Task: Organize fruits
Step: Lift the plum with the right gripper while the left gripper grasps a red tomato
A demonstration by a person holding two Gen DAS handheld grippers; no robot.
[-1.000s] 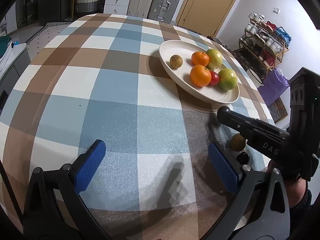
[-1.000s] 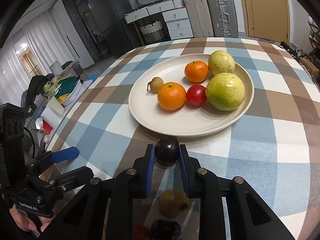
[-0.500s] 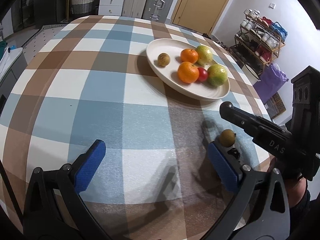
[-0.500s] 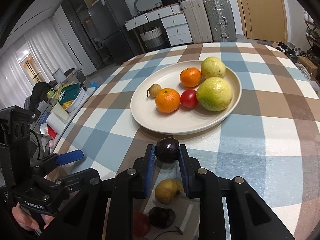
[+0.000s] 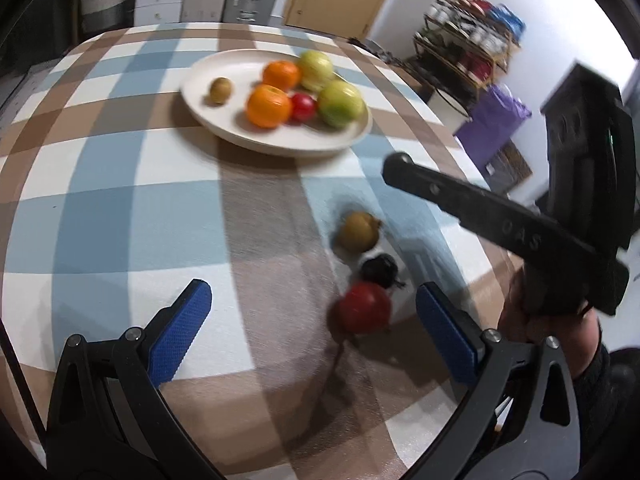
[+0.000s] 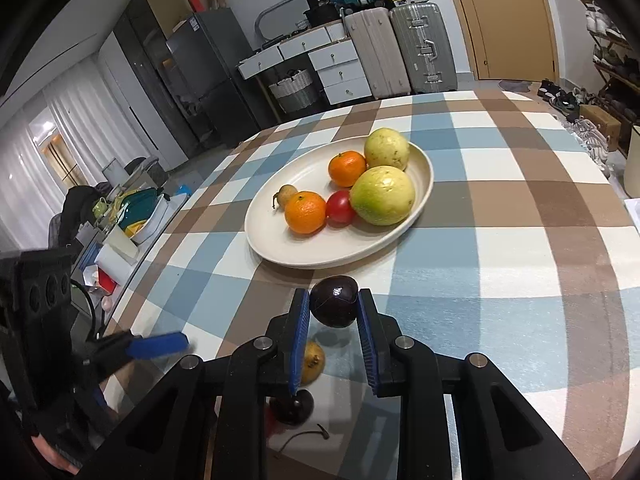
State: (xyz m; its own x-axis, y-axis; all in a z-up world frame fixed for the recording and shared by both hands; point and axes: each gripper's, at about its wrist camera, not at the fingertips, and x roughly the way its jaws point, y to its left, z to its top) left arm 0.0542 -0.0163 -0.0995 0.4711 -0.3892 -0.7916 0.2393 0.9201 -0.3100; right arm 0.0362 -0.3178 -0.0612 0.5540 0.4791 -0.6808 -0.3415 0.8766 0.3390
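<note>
1. Checked tablecloth: plate holds fruit at the far side.
2. Right gripper clamps the dark plum near the plate; left gripper stands open, empty.
3. Risk: the round plum may slip out.

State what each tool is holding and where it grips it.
The right tool clamps a dark purple fruit by its two sides, between the blue pads. The left tool is open, holding nothing.
</note>
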